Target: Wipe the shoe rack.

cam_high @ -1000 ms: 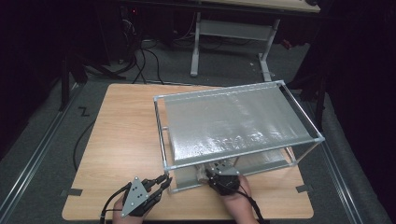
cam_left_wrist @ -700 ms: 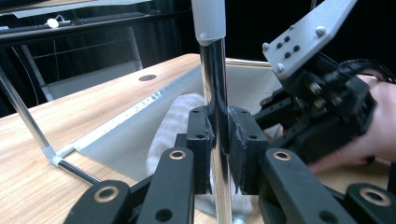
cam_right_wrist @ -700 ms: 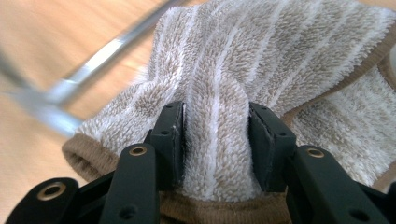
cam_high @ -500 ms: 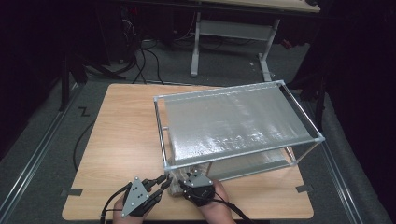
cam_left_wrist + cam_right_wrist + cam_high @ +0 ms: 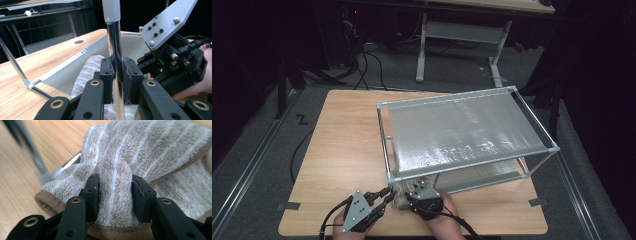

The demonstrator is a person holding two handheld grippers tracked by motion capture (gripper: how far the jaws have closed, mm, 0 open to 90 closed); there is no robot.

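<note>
Left gripper [image 5: 117,82] clamping tight on the chrome upright post [image 5: 115,42] at the near-left corner of the metal rack [image 5: 472,165], pads pressing the tube from both sides, white corner cap just above. Right gripper [image 5: 114,192] pinching a raised fold of the striped beige towel [image 5: 140,152], pads sinking into the pile on either side; jaws having just been closing, towel between them. In the high view, left gripper [image 5: 382,200] and right gripper [image 5: 412,192] sitting close together at the near edge of the wooden table [image 5: 342,150], towel [image 5: 401,197] lying bunched between them at the foot of the rack's corner, partly on the table and partly against the lower shelf's silver sheet [image 5: 75,67]. Brown hem of the towel showing nearest the right gripper's camera. Upper shelf of the rack carrying a taut silvery sheet. Person's hands entering from the bottom edge, cables trailing behind both grippers.
</note>
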